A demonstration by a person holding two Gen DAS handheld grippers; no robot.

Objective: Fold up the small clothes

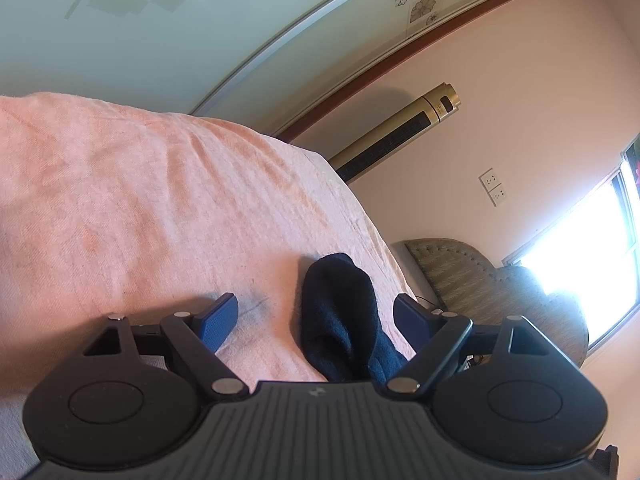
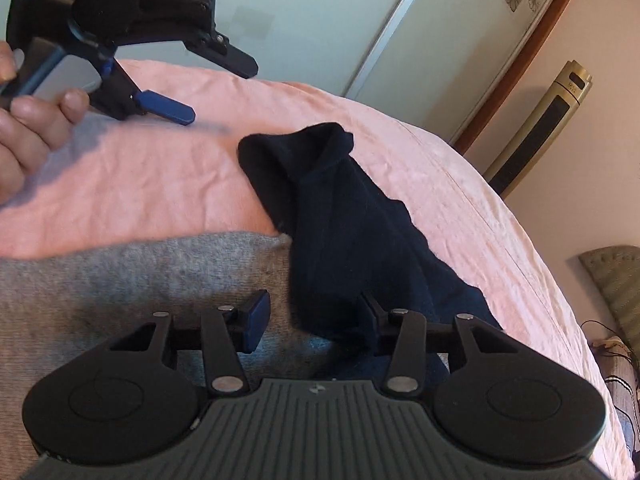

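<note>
Two wrist views over a bed (image 1: 160,200) covered with a pink sheet. A dark navy sock (image 2: 332,220) lies on the sheet with its open cuff pointing away from the cameras; its near end is cut off behind the right gripper (image 2: 312,320) body, so its full length cannot be made out. In the left wrist view the same sock runs under the housing of the left gripper (image 1: 316,320), and only its far, rounded end shows.

The left gripper's fingers (image 1: 218,318) stand wide apart, the sock between them but nearer the right-hand one; no pad presses on it. The right gripper's fingers (image 2: 256,320) stand partly open; the right-hand one is largely hidden behind the sock's edge, so contact there cannot be told, and the left-hand one is clear of the sock.

A grey garment (image 2: 120,280) lies beside the sock, its extent cut off at the frame edge. A hand (image 2: 32,128) holding the left gripper enters at the upper left.

Background: pale sliding wardrobe doors with flower motifs (image 1: 424,4), a gold tower fan (image 1: 400,136), wall sockets (image 1: 494,186), a padded headboard (image 1: 480,276), and an overexposed window (image 1: 592,240).
</note>
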